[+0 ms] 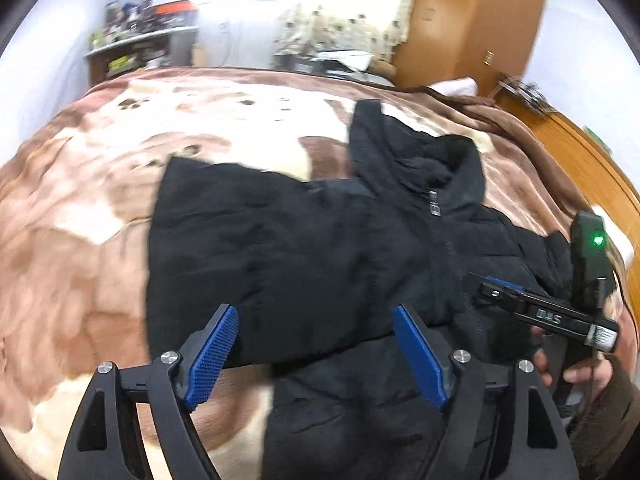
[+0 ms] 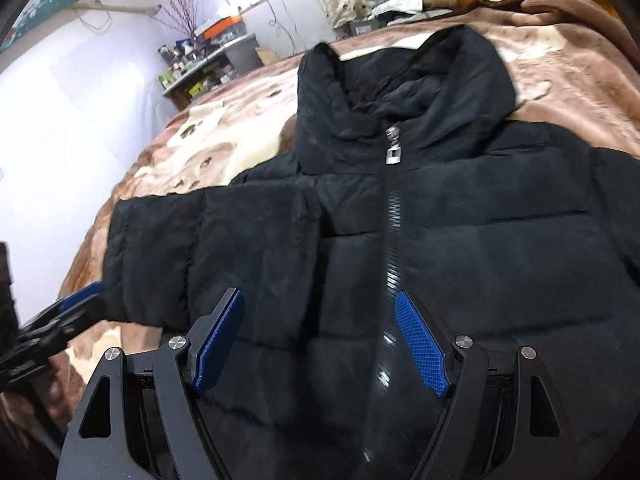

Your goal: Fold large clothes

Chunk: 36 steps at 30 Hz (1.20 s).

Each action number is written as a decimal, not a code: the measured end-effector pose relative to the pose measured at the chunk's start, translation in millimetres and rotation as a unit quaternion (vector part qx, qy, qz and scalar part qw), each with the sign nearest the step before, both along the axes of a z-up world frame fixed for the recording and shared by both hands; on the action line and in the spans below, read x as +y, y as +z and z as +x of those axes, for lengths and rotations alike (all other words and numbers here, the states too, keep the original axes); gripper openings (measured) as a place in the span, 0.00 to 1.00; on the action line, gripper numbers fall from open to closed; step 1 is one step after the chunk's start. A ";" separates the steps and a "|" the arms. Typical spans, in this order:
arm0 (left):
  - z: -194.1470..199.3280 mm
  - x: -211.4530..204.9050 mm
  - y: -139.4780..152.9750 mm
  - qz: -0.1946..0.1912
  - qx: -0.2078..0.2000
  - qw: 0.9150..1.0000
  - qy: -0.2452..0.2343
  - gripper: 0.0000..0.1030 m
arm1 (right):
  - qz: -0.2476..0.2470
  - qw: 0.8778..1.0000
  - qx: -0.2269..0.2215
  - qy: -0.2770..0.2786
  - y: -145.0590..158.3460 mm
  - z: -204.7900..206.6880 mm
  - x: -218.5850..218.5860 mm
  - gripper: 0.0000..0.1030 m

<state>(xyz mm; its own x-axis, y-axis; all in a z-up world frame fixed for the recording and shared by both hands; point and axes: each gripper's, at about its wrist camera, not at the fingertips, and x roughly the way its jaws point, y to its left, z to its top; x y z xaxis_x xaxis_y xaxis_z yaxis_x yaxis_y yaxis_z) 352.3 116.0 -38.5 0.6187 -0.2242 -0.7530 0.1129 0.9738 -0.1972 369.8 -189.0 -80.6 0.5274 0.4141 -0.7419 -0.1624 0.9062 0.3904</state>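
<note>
A black puffer jacket (image 1: 320, 248) lies front up on a bed, zipped, collar (image 2: 404, 92) at the far end. One sleeve (image 2: 208, 256) lies folded across its chest. My left gripper (image 1: 316, 356) is open and empty, just above the sleeve's edge. My right gripper (image 2: 320, 344) is open and empty, over the jacket's lower front beside the zip (image 2: 394, 240). The right gripper also shows in the left wrist view (image 1: 536, 312), at the jacket's right side. The left gripper's blue fingertips (image 2: 80, 296) show at the left edge of the right wrist view, by the sleeve cuff.
The bed is covered by a brown and cream blanket (image 1: 100, 200). A wooden bed frame (image 1: 592, 152) runs along the right. A cluttered shelf (image 1: 140, 44) and a wooden wardrobe (image 1: 472, 16) stand beyond the bed, against white walls.
</note>
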 end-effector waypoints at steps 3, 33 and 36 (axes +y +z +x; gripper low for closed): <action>-3.1 16.1 -3.3 0.006 0.002 1.000 0.020 0.82 | -0.006 1.000 0.002 0.019 -9.2 13.6 16.8 0.75; 9.2 12.3 2.4 0.018 -0.019 0.994 0.110 0.85 | 0.012 0.993 -0.083 -0.081 58.2 -14.0 -65.8 0.02; 16.3 -2.7 4.8 0.018 -0.021 0.995 0.098 0.85 | 0.005 0.990 -0.084 -0.109 59.2 -22.9 -88.7 0.02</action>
<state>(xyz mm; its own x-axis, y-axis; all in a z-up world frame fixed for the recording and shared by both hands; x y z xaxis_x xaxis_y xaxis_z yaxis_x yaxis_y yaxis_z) 368.6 113.3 -33.6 0.6797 -0.0693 -0.7302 -0.0724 0.9843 -0.1608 346.9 -277.7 -21.4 0.7208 0.2838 -0.6324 -0.0268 0.9231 0.3836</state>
